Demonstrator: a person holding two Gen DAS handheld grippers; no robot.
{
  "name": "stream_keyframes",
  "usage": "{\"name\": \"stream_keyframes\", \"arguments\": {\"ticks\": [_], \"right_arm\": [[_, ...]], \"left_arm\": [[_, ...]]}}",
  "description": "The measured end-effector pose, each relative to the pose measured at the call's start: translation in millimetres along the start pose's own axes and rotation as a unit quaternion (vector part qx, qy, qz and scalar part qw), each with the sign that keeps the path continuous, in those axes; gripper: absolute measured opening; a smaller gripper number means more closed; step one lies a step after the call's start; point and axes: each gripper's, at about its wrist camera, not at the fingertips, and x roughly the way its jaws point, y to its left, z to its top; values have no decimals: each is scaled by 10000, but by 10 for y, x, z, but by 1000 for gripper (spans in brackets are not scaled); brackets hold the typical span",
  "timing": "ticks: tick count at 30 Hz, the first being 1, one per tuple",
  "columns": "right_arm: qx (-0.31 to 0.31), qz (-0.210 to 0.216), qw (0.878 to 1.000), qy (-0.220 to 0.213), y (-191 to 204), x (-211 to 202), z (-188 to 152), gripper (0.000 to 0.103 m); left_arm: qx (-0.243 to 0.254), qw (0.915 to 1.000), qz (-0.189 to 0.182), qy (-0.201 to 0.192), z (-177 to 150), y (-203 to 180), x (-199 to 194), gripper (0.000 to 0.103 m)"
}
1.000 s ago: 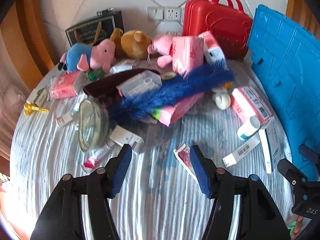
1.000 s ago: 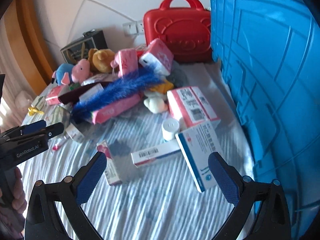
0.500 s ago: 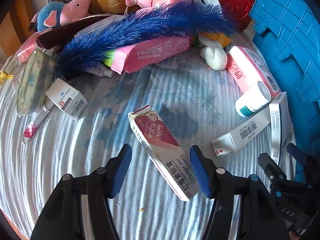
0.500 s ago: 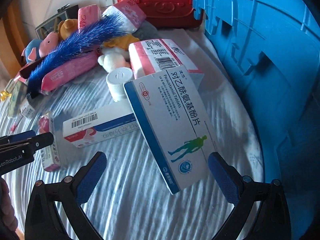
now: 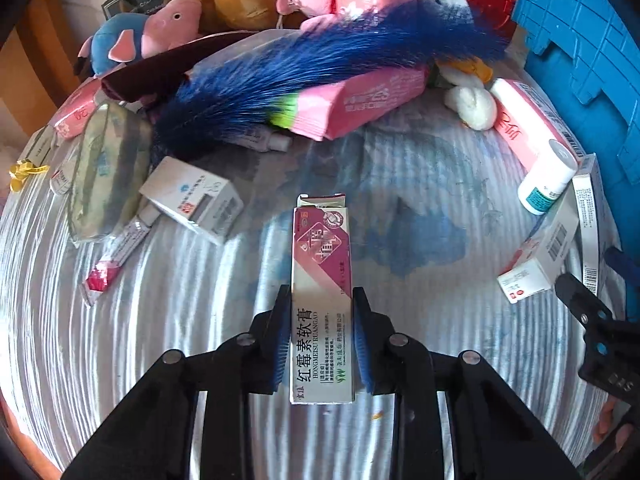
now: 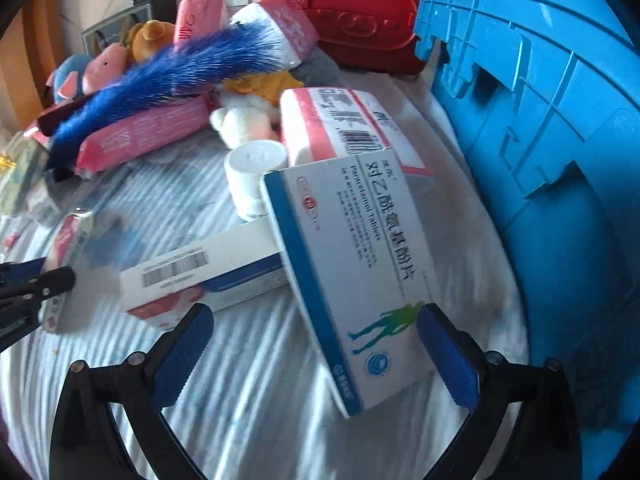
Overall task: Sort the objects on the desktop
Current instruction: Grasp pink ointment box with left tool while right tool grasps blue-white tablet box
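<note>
- the table (image 5: 420,208) wears a pale, ribbed cloth with faint blue flower prints; sunlight falls on it in thin stripes.
- behind it stands a light wall, with wood panelling at the left edge.
- a blue plastic crate (image 6: 540,128), ribbed and slotted, rises along the right side; a glossy red plastic case (image 6: 352,12) stands at the back.
- the left tongs (image 5: 322,340) have just been closing, and their blue pads pinch the sides of a narrow cardboard ointment box (image 5: 322,300), pink and white, which lies flat on the cloth and points away from the camera.
- the right tongs (image 6: 316,352) are spread wide; a flat white and blue tablet box (image 6: 352,264) lies tilted between them, its far end propped on a long white box (image 6: 200,276). the right pad sits just beside its edge, the left pad is apart from it.
- a white round bottle (image 6: 252,172) stands behind these boxes.
- further back lie a fluffy blue duster (image 5: 320,76), soft pink tissue packs (image 5: 360,100), and plush toys (image 5: 160,36).
</note>
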Motion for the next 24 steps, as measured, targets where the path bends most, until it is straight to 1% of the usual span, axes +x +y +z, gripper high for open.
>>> {"name": "stream_keyframes", "arguments": {"ticks": [2, 4, 5, 7, 9, 11, 13, 15, 16, 17, 18, 19, 20, 21, 22, 23, 24], "right_arm": [[134, 382, 9991, 78, 40, -82, -56, 103], [361, 872, 9955, 115, 37, -183, -105, 103], [446, 928, 9946, 86, 34, -231, -127, 103], [465, 533, 9974, -122, 5, -295, -135, 103], [489, 147, 9985, -214, -85, -309, -122, 103], [564, 24, 9981, -232, -184, -233, -103, 103], [533, -79, 9979, -347, -244, -147, -104, 103], [291, -135, 9983, -486, -209, -48, -89, 103], [155, -275, 9980, -545, -186, -3, -73, 103], [41, -522, 9971, -554, -159, 59, -66, 103], [17, -769, 9957, -513, -157, 139, -44, 103], [96, -863, 9954, -408, -179, 228, -21, 103], [405, -701, 9960, -391, -270, 268, -10, 103], [807, -596, 9947, -246, -387, 317, 0, 103], [1110, -444, 9927, -136, -479, 344, 8, 98], [1164, -475, 9920, -139, -502, 318, 17, 91], [1069, -474, 9931, -103, -477, 289, 22, 84]], "left_arm": [[-124, 9998, -145, 5, 22, 84, -43, 28], [-99, 9993, -325, -142, 60, 75, -169, 28], [-7, 9989, -420, -228, 93, 9, -232, 28], [243, 9970, -631, -377, 184, -189, -348, 28], [561, 9936, -843, -505, 282, -429, -425, 28], [859, 9897, -990, -572, 387, -659, -474, 28], [1115, 9865, -1028, -611, 448, -837, -479, 28], [1279, 9846, -1024, -602, 511, -958, -434, 28], [1327, 9843, -1000, -590, 529, -1015, -430, 28], [1361, 9843, -961, -580, 527, -1046, -403, 28], [1380, 9846, -919, -562, 526, -1066, -371, 28], [1382, 9849, -895, -539, 527, -1063, -347, 28], [1372, 9852, -881, -521, 517, -1040, -321, 28], [1356, 9856, -870, -520, 496, -1008, -322, 28], [1344, 9858, -858, -525, 485, -965, -325, 28], [1327, 9863, -828, -521, 476, -922, -325, 28], [1295, 9871, -787, -509, 465, -873, -324, 28]]}}
